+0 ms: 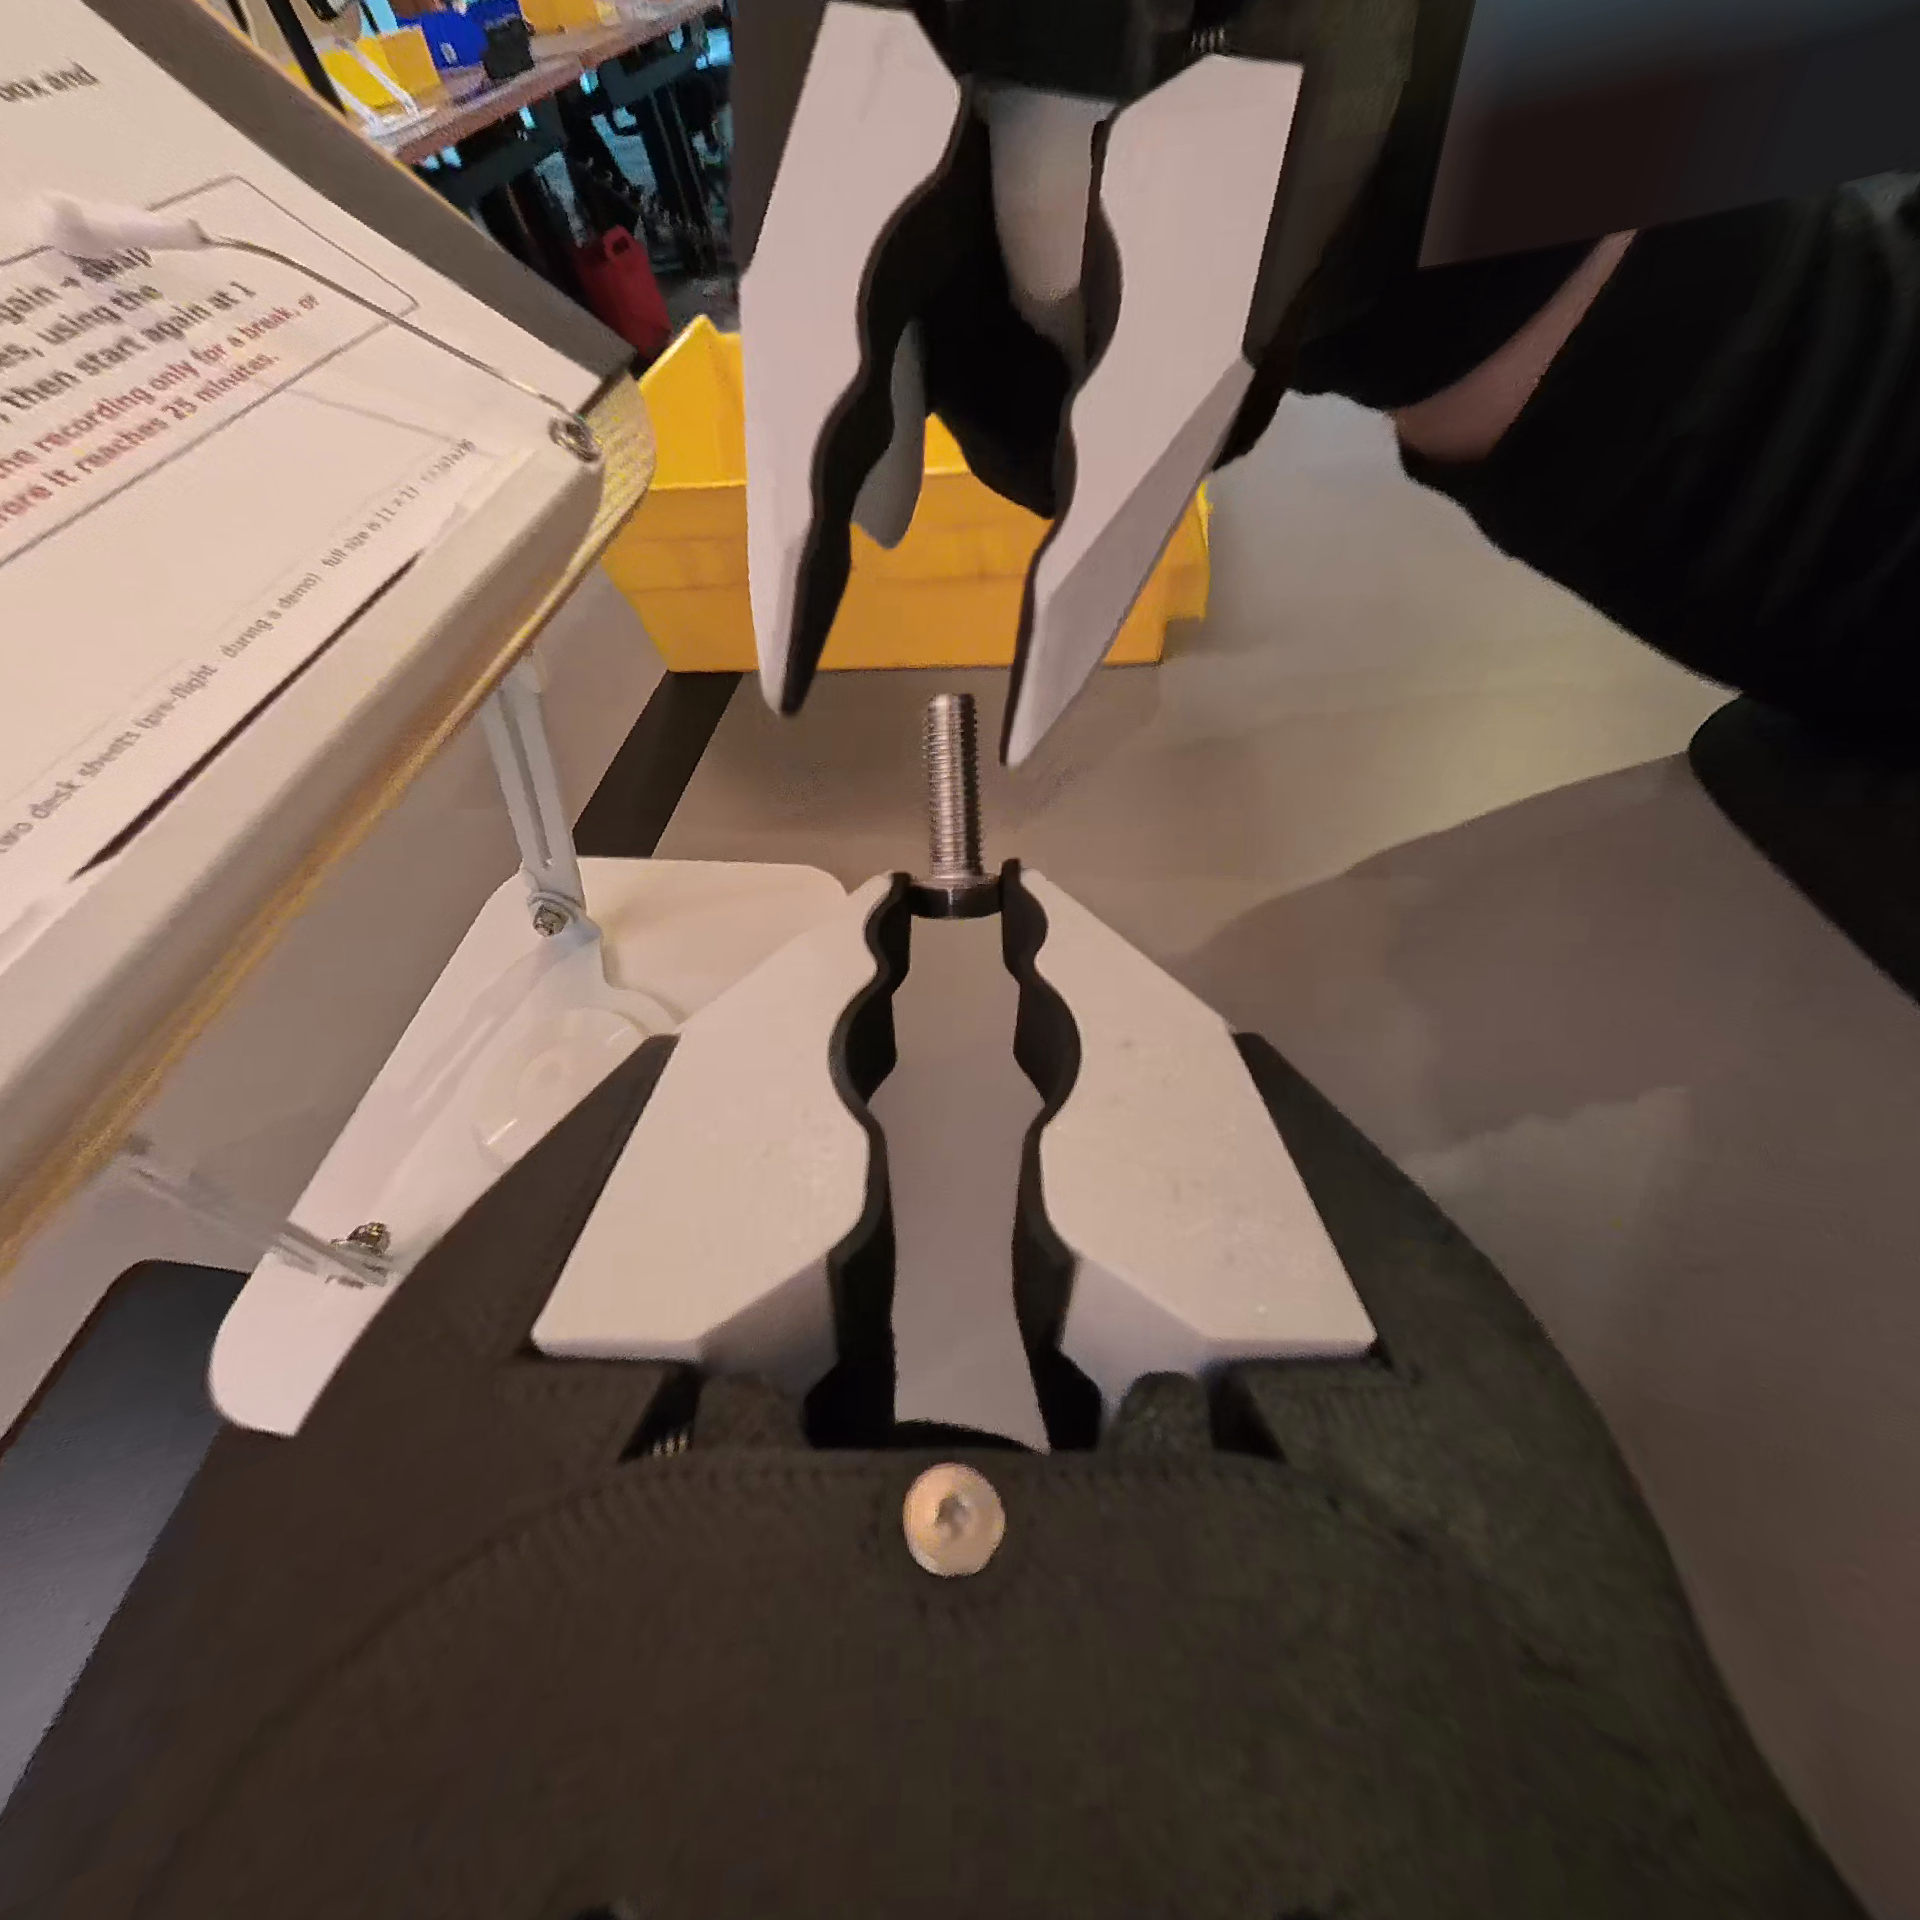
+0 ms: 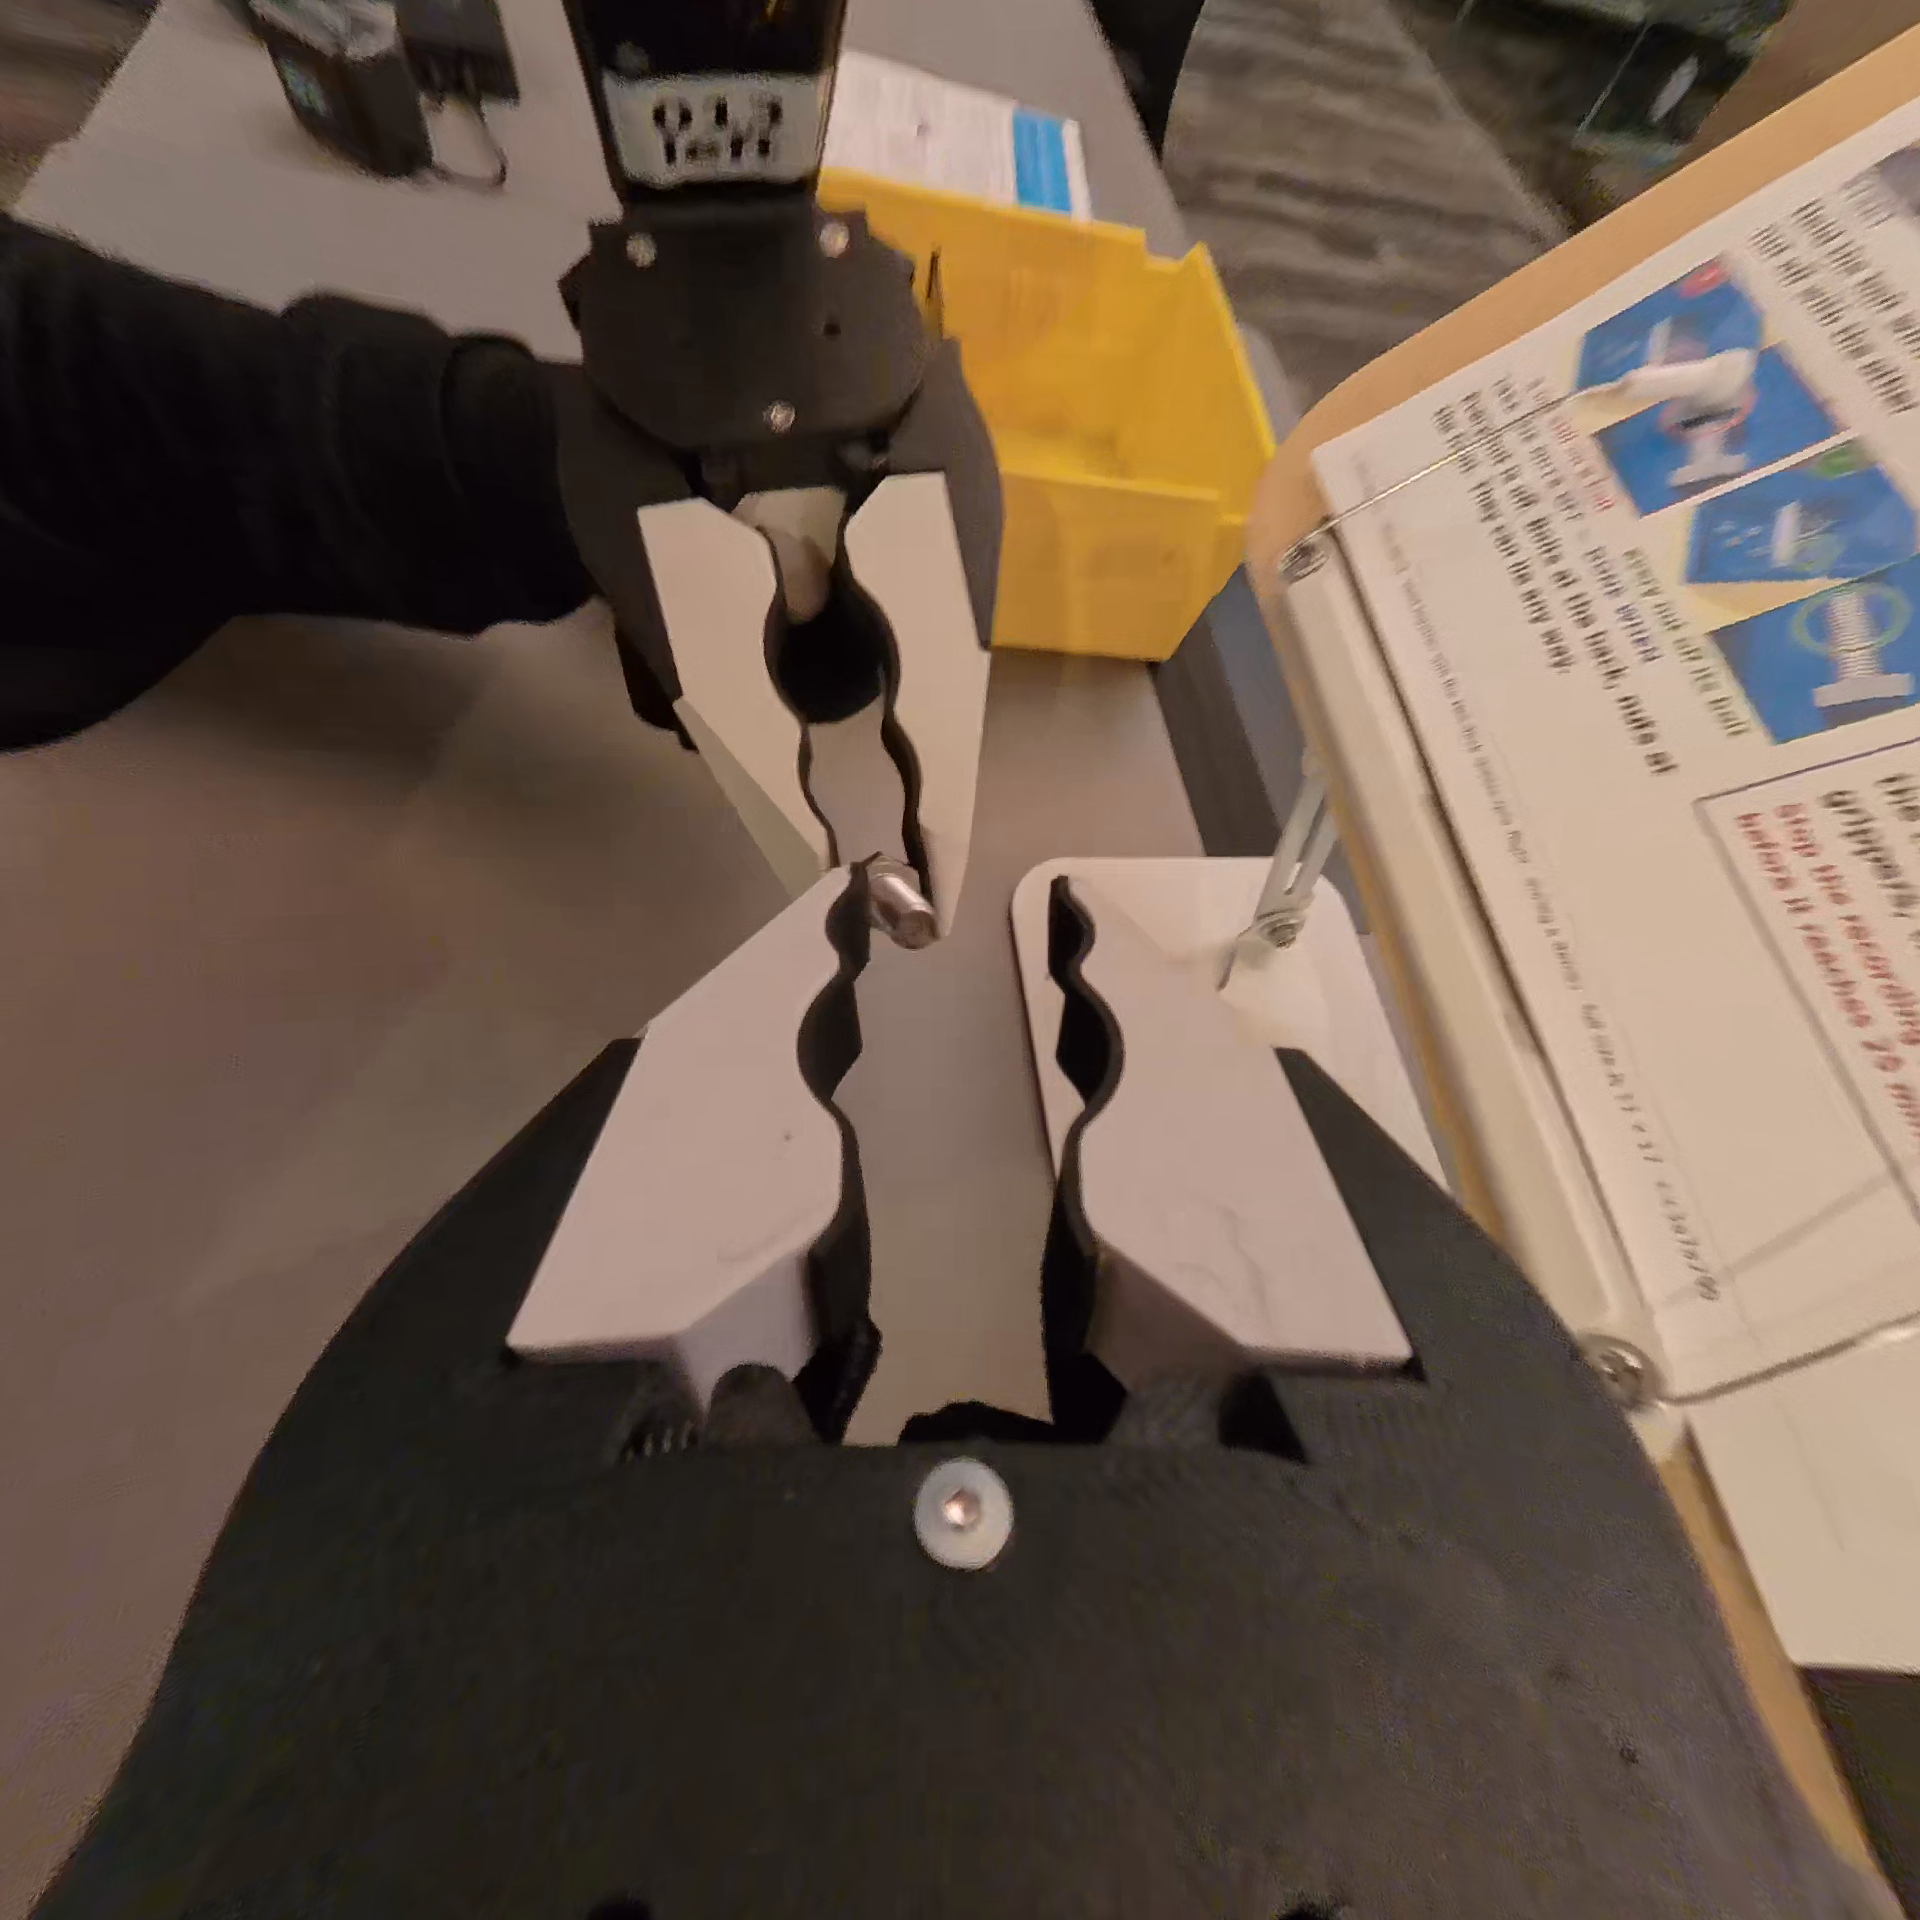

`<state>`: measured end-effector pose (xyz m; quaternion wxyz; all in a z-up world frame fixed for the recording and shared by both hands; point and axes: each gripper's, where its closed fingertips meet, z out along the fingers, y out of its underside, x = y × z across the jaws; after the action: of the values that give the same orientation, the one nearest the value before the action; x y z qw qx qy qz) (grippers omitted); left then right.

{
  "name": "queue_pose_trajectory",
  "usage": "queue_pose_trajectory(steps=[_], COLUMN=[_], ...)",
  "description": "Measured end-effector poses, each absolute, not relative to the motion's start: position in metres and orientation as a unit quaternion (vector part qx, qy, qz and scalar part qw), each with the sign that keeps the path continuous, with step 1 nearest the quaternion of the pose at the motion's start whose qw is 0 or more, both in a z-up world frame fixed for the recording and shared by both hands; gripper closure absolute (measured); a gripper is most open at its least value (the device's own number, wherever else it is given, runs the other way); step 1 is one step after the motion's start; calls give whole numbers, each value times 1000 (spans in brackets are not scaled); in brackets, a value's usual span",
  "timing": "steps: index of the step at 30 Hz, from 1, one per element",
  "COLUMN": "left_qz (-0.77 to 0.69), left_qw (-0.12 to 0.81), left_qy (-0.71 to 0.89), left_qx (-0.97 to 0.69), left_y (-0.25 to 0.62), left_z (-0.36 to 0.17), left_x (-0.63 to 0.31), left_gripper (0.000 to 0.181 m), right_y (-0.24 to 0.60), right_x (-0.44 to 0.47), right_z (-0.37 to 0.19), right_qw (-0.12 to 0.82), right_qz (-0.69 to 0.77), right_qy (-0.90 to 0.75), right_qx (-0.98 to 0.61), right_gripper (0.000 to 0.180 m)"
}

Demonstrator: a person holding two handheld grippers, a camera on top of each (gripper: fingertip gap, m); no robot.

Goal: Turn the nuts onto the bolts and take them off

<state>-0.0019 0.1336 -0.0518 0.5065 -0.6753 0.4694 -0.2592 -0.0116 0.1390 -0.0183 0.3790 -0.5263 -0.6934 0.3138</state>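
Observation:
My left gripper [image 1: 956, 888] is shut on the head of a silver bolt [image 1: 953, 779]. The bare threaded shaft points away from the left wrist camera. I see no nut on the thread. My right gripper [image 1: 894, 727] comes in from above, open and empty, with one fingertip on each side of the bolt's tip and not touching it. In the right wrist view the right gripper [image 2: 951, 894] is open. Its left fingertip sits just beside the bolt [image 2: 902, 920], which points toward the camera from the left gripper [image 2: 883, 883].
A yellow bin [image 1: 914, 603] [image 2: 1101, 416] stands on the grey table just behind the grippers. A tilted document stand with a printed sheet [image 1: 260, 468] [image 2: 1610, 831] and its white base [image 1: 468, 1039] lie close by. A black-sleeved arm [image 1: 1714, 468] holds the right gripper. Dark devices [image 2: 353, 83] sit at the table's far edge. Both grippers' tips are close together, under 4 cm apart.

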Motion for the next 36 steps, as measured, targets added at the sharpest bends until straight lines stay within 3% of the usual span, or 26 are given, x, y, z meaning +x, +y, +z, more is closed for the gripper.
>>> queue_pose_trajectory(steps=[6, 9, 15, 22, 36], left_qz=[-318, -343, -353, -362, -364], left_qw=[518, 517, 517, 522, 523], left_qy=[445, 440, 444, 435, 430], left_qx=[-658, -650, -641, -637, -639], left_y=[130, 127, 123, 125, 128], left_z=[-39, -37, -35, -32, -33], left_x=[-3, 0, 4, 1, -3], left_gripper=[165, 165, 165, 165, 165], right_y=[152, 145, 124, 116, 127], right_x=[-2, 8, 28, 50, 39], right_z=[24, 27, -18, -114, -165], right_qw=[451, 442, 357, 220, 188], right_qz=[299, 263, 225, 130, 119], right_qy=[-649, -666, -717, -783, -829], right_qx=[-535, -541, -554, -567, -513], right_gripper=[151, 150, 156, 152, 153])
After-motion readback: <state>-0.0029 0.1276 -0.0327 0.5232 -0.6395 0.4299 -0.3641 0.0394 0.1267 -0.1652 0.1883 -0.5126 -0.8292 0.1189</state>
